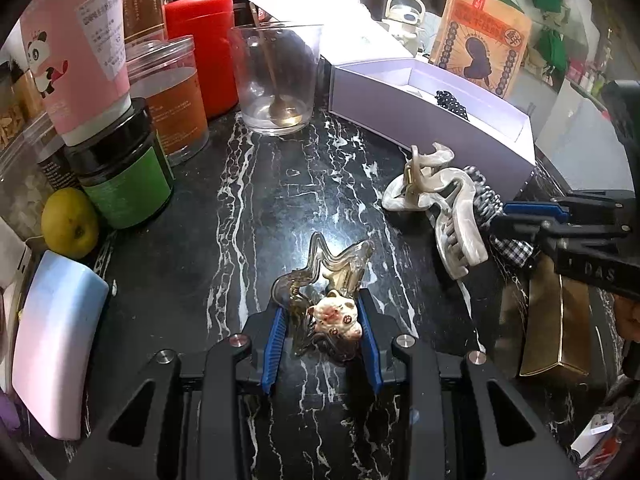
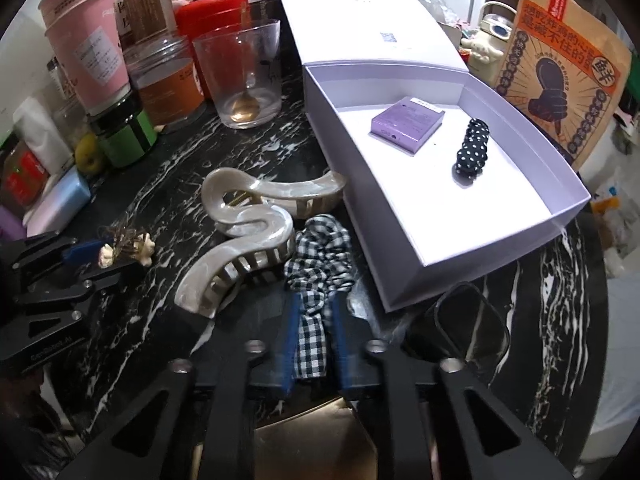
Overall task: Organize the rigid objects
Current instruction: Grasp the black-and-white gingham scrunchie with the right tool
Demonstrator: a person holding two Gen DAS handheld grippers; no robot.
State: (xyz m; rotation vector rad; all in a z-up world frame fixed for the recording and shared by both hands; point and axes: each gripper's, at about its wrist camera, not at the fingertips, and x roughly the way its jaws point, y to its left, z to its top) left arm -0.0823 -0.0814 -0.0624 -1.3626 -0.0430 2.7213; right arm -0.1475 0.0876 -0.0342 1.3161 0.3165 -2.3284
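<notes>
- The checked scrunchie [image 2: 316, 264] is being gripped by the right gripper [image 2: 314, 344]: its gingham tail is lying between the two blue pads, which are drawn in against the cloth, while the bunched part is spilling out just ahead of the fingertips onto the counter [image 2: 540, 300].
- The clear hair claw with the cat charm [image 1: 324, 304] is being held by the left gripper [image 1: 322, 340], clamped between the blue pads, low over the counter, with its wavy arms sticking out ahead of the fingertips.
- The marbled hair claw [image 2: 248, 232] is lying free on the counter, just ahead and to the left of the right gripper, touching the scrunchie's bunched side.
- The open lavender box [image 2: 440, 248] is standing ahead and to the right of the right gripper; a polka-dot scrunchie [image 2: 472, 148] and a small purple case [image 2: 408, 124] are already lying inside it.
- The step in hand is being judged as pick-up, both items being secured before transfer to the box.
- For the next move, a lift clear of the marbled claw is being called for, since the cloth could drag it, then a carry over the box's near wall before release.
- The glass with a spoon [image 2: 244, 80] and the jars beyond are being left well apart from this work.
</notes>
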